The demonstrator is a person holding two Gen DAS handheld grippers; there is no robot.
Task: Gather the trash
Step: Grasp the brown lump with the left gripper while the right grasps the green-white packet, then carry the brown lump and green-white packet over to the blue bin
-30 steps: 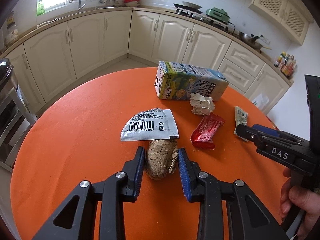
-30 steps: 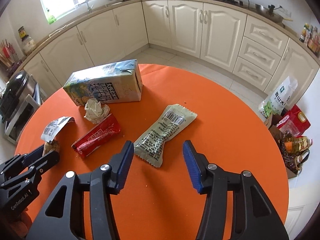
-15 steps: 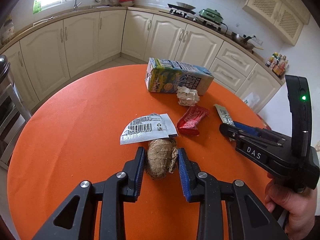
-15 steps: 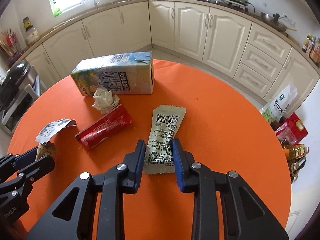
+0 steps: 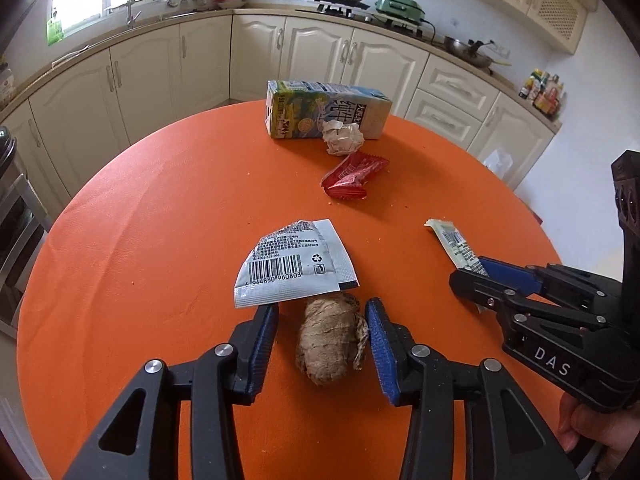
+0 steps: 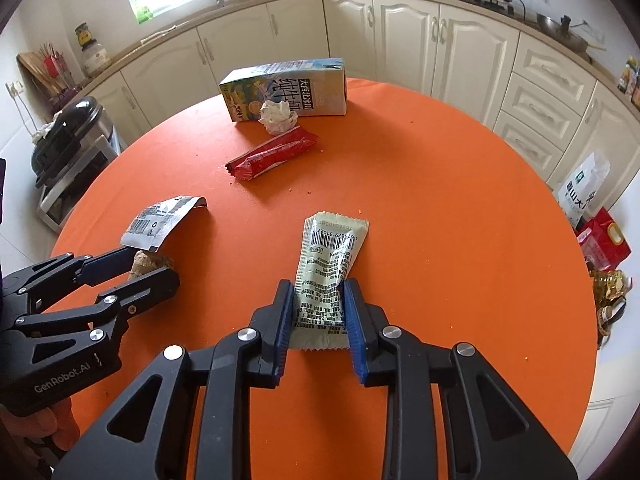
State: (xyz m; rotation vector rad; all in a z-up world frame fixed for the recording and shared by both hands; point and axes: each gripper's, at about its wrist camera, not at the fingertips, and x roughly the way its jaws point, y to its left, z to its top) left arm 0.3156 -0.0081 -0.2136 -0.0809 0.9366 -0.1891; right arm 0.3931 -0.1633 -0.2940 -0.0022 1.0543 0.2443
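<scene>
Both grippers have slid back toward the near edge of the orange table (image 5: 120, 240), dragging their trash along. Left gripper (image 5: 322, 344): jaws just opened, pads now clear of the brown paper wad (image 5: 326, 340) lying between them. Right gripper (image 6: 318, 314): fingers pinching the pale green wrapper (image 6: 326, 276), which lies flat on the table.

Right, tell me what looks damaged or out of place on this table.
The milk carton lies tipped on its side at the far edge. A torn silver sachet curls up off the orange table, overlapping a brown wad. Small crumbs dot the surface near the red wrapper.
</scene>
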